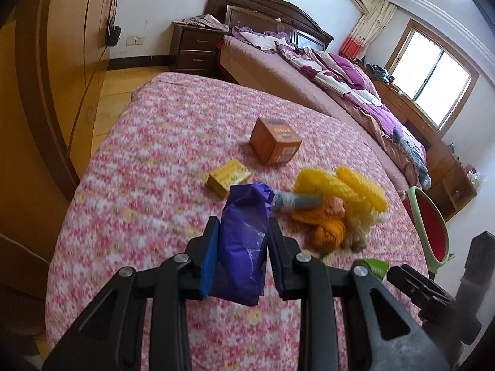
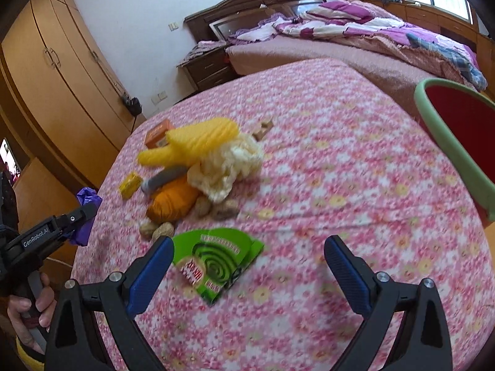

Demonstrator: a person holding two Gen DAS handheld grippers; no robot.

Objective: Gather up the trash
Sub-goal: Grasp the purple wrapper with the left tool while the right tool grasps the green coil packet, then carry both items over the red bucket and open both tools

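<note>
The left gripper (image 1: 242, 258) is clamped on a folded purple plastic bag (image 1: 244, 241), held at lower centre of the left wrist view above the pink flowered cloth (image 1: 154, 142); judging by the task, this bag is meant to take the rubbish. The right gripper (image 2: 247, 273) stands wide open with nothing between its jaws, hovering at the bottom of the right wrist view just over a green mosquito-coil packet (image 2: 216, 262), which looks like the next thing to pick up. Collection seems barely begun: everything else lies loose on the cloth. At middle left of the right wrist view sits a heap of yellow foam netting (image 2: 191, 143), white foam netting (image 2: 229, 164), an orange wad (image 2: 173, 201), a grey tube (image 2: 164, 179) and several walnuts (image 2: 164, 230); a small yellow box (image 1: 229, 176) and an orange carton (image 1: 273, 140) lie beyond it in the left wrist view. A red-and-green bin (image 2: 448, 145) shows at the right edge. The words "GenRobot.AI" can be read on the left gripper's body at lower left of the right wrist view; the print on the packet and both boxes is too blurred to read.
</note>
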